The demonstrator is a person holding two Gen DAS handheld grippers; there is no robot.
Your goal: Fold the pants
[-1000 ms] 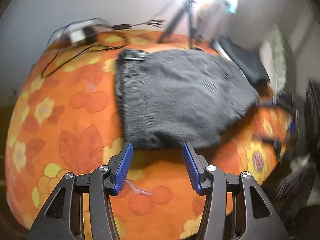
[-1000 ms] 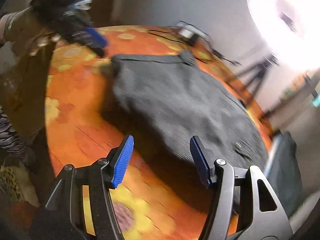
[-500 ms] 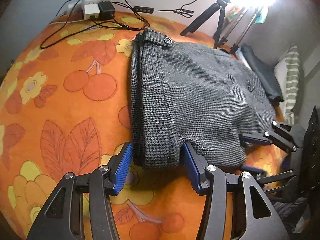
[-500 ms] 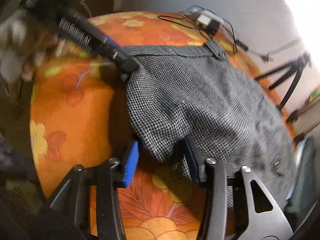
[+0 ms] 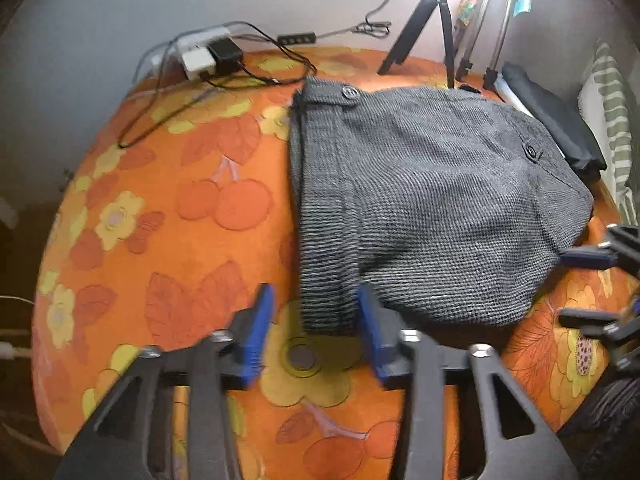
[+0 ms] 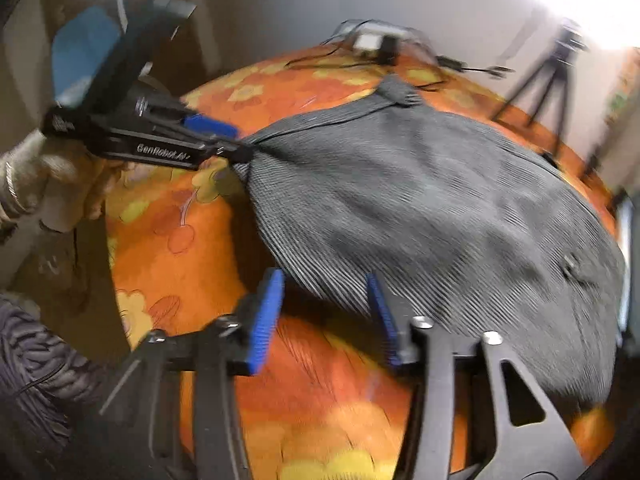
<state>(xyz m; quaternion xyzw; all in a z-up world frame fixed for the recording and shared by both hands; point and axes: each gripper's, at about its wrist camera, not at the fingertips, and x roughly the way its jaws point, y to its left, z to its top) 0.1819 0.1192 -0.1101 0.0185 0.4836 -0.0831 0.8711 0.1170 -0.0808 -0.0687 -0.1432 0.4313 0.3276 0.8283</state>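
Grey houndstooth pants point(image 5: 424, 200) lie folded on the orange flowered cloth point(image 5: 192, 216), waistband button at the far end. My left gripper point(image 5: 316, 324) is open, its blue pads on either side of the near left corner of the fold. My right gripper point(image 6: 326, 312) is open at the near edge of the pants point(image 6: 440, 216). In the right wrist view the left gripper point(image 6: 224, 140) sits at the pants' left corner. The right gripper's fingers point(image 5: 592, 258) show at the right edge of the left wrist view.
A power strip with chargers and cables point(image 5: 204, 58) lies at the table's far edge. Tripods point(image 5: 436, 28) stand behind. A dark folded garment point(image 5: 552, 124) and a striped cloth point(image 5: 612, 120) lie at the far right. A gloved hand point(image 6: 52, 184) holds the left gripper.
Both grippers have drawn back a little from the fold's near edge. The right gripper's jaws have spread wider. The pants lie as before.
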